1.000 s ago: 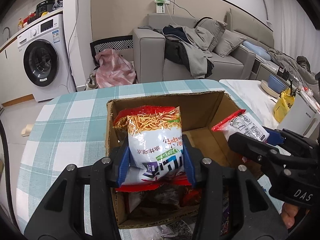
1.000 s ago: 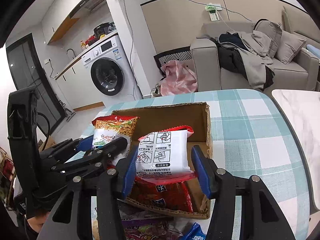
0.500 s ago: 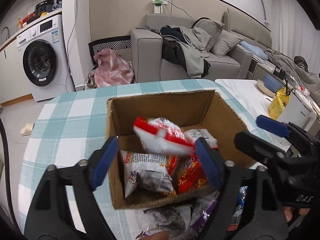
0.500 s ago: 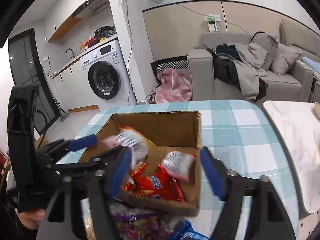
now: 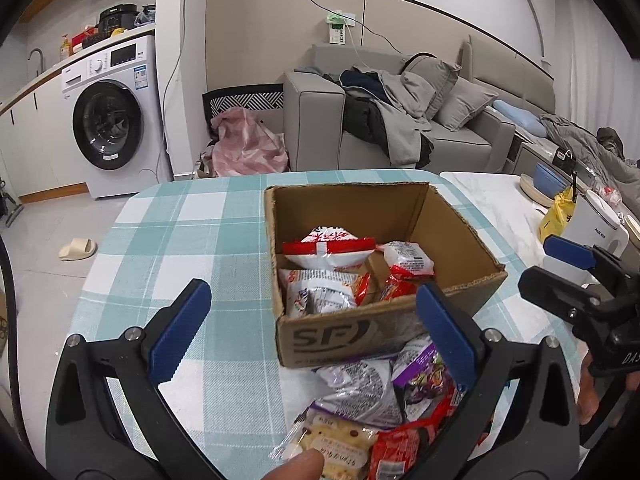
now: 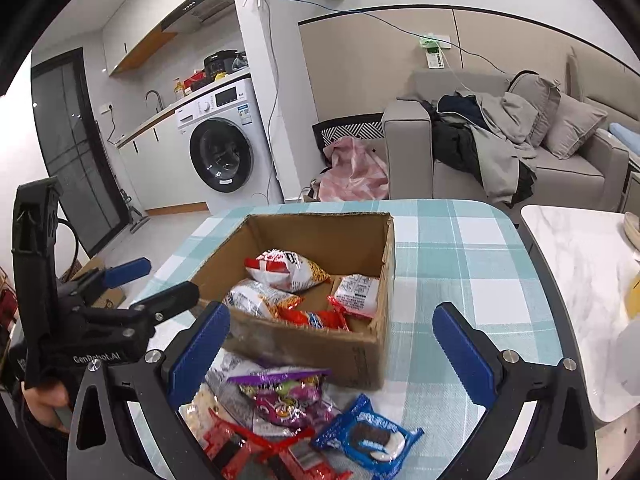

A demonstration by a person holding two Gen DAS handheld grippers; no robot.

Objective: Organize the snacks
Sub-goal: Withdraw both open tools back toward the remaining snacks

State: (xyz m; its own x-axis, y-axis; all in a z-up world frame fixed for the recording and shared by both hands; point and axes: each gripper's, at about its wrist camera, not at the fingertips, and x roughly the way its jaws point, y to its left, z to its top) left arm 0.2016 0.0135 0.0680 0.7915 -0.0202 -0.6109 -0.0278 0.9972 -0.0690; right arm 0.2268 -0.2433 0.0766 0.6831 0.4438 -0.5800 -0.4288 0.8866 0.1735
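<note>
An open cardboard box (image 5: 460, 236) (image 6: 304, 344) stands on the checked tablecloth and holds several snack packets, among them a red and white noodle bag (image 5: 328, 250) (image 6: 284, 270) and a small white packet (image 5: 408, 258) (image 6: 356, 290). Loose snacks lie in front of the box: a purple bag (image 6: 286, 398) (image 5: 422, 376), a blue cookie packet (image 6: 370, 438), red packets (image 6: 256, 450) and a cracker packet (image 5: 332, 446). My left gripper (image 5: 308, 328) is open and empty, near the box's front left. My right gripper (image 6: 332, 352) is open and empty above the loose snacks.
A white marble table (image 6: 580, 280) adjoins on the right, with a white kettle (image 5: 592, 224) and a yellow bag (image 5: 558, 216). A grey sofa (image 5: 400, 128), a washing machine (image 5: 112, 120) and a pink bag (image 5: 248, 148) stand beyond the table.
Both grippers let go of their packets, which dropped into the box. Both jaws opened wide and both grippers pulled back toward me, off the box.
</note>
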